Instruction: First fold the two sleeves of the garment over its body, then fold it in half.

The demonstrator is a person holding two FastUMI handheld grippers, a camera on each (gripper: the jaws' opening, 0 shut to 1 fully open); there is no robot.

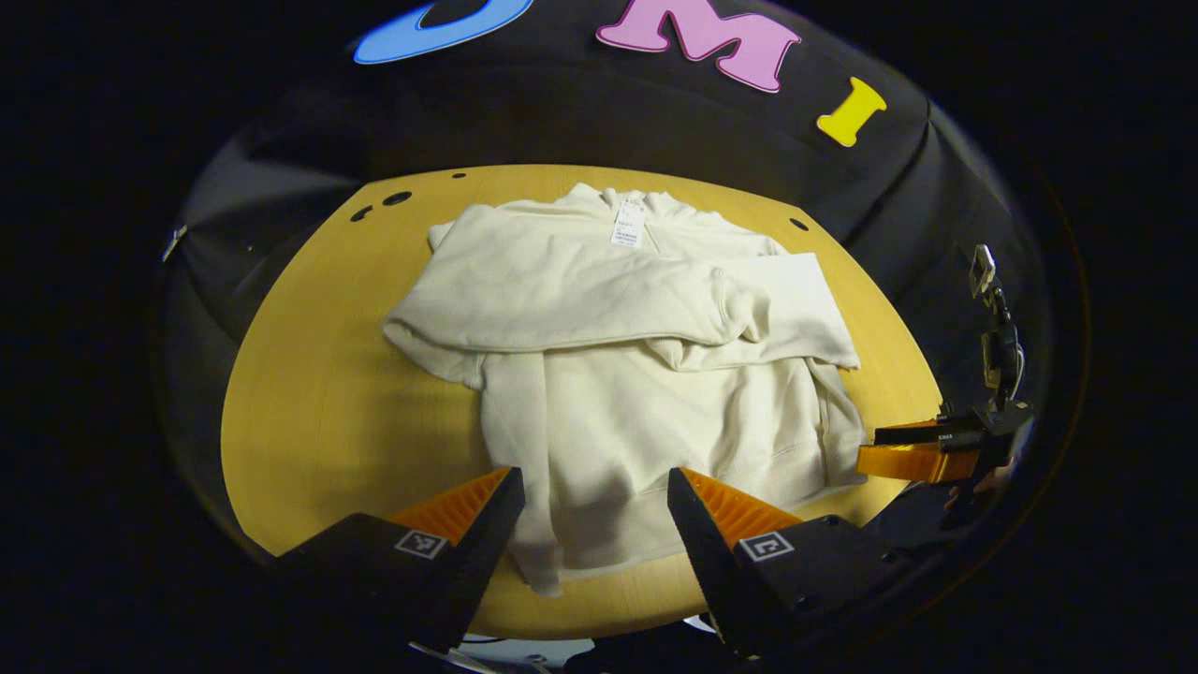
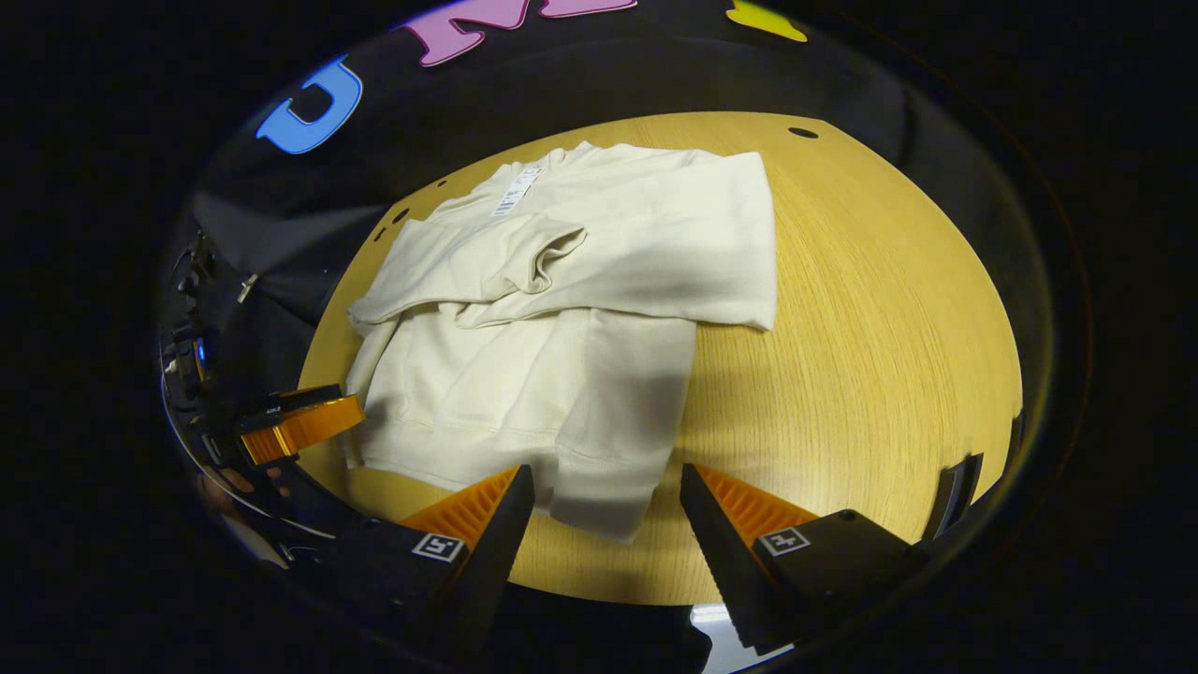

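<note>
Left gripper (image 1: pixel 595 510): jaws spread wide, holding nothing; it hangs above the near edge of the table, over the garment's hem.
Right gripper (image 2: pixel 606 510): jaws spread wide, holding nothing; it hangs above the near table edge, over the garment's lower corner.
Garment (image 1: pixel 636 412): cream sweatshirt lying flat straight ahead of both grippers, hem nearest them, collar at the far side.
Sleeves (image 1: pixel 580 300): both lie crossed over the chest, one on top of the other, well beyond the fingertips.
Lower body (image 2: pixel 524 393): still spread out at full length, not folded in half.
Tag (image 1: pixel 628 226): white paper tag at the collar, farthest from the left gripper.
Table (image 1: pixel 318 393): round wooden top bearing the garment; bare wood lies left of the left gripper.
Other gripper, left gripper view (image 1: pixel 922 449): at the right, beside the garment's edge.
Other gripper, right gripper view (image 2: pixel 299 423): at the left, beside the garment's hem corner.
</note>
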